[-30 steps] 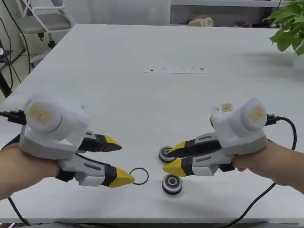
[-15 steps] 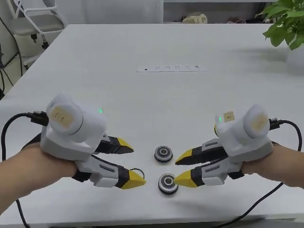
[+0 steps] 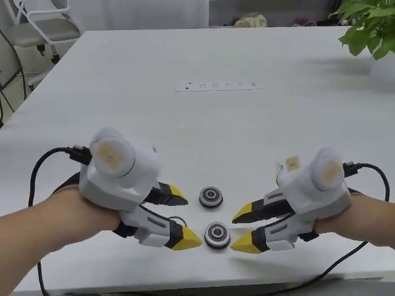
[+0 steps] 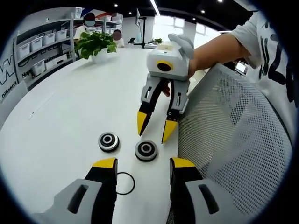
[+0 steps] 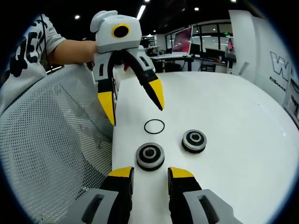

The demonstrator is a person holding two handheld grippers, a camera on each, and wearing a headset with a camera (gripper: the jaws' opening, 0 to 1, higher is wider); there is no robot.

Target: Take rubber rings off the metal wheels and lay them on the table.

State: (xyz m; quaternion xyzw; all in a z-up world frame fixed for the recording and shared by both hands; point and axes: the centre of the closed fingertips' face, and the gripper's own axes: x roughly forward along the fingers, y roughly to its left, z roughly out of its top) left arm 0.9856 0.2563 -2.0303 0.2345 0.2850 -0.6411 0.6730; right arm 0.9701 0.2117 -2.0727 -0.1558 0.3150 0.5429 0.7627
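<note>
Head view. Closer in than a second ago: left gripper (image 3: 192,219) and right gripper (image 3: 234,233) now tip to tip across the nearer round metal wheel with a dark rim (image 3: 217,234), which sits just off both pairs of yellow-tipped fingers. Second such wheel (image 3: 211,197) just beyond the tips, apart from them. Thin black rubber ring (image 3: 177,219) flat on the white bench (image 3: 247,135), partly behind the left fingers. Both pairs moderately parted, gripping nothing.

Left gripper view. Ring (image 4: 124,183) loose on the bench low between the left gripper (image 4: 143,164) fingers; nearer wheel (image 4: 146,150) just ahead of the tips; second wheel (image 4: 108,141) ahead and to the left; right gripper (image 4: 153,136) pointing in from beyond, parted, empty.

Right gripper view. Nearer wheel (image 5: 150,156) just ahead of the right gripper (image 5: 151,171), centred on the gap; ring (image 5: 154,126) beyond it, below the left gripper (image 5: 135,115); second wheel (image 5: 194,140) ahead and right.

Likely meaning: one ring already off and laid down, and the shift of the right tips from the farther wheel to the nearer one points to the next removal there. Impossible to tell which wheel is still ringed.
</note>
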